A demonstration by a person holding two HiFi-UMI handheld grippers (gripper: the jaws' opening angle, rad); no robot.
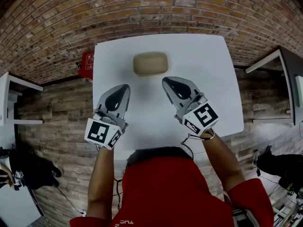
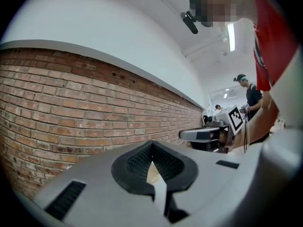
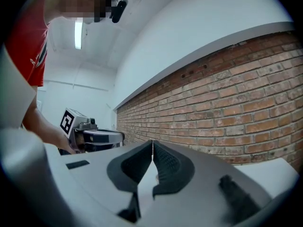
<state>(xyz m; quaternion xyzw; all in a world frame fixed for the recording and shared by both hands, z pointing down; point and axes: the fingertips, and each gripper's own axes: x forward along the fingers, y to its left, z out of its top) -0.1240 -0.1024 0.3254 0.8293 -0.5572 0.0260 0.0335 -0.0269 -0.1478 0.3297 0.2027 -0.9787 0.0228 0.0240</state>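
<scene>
Open room over the white surface lies between the left claw and the right claw, and to the outer side of each. The sole obstacle is a tan rounded box, just ahead of the gap between the claws. A brick wall closes the far side.

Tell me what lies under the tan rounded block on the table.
The tan rounded block rests on the white square tabletop. Its underside and the patch of table it covers are hidden.
</scene>
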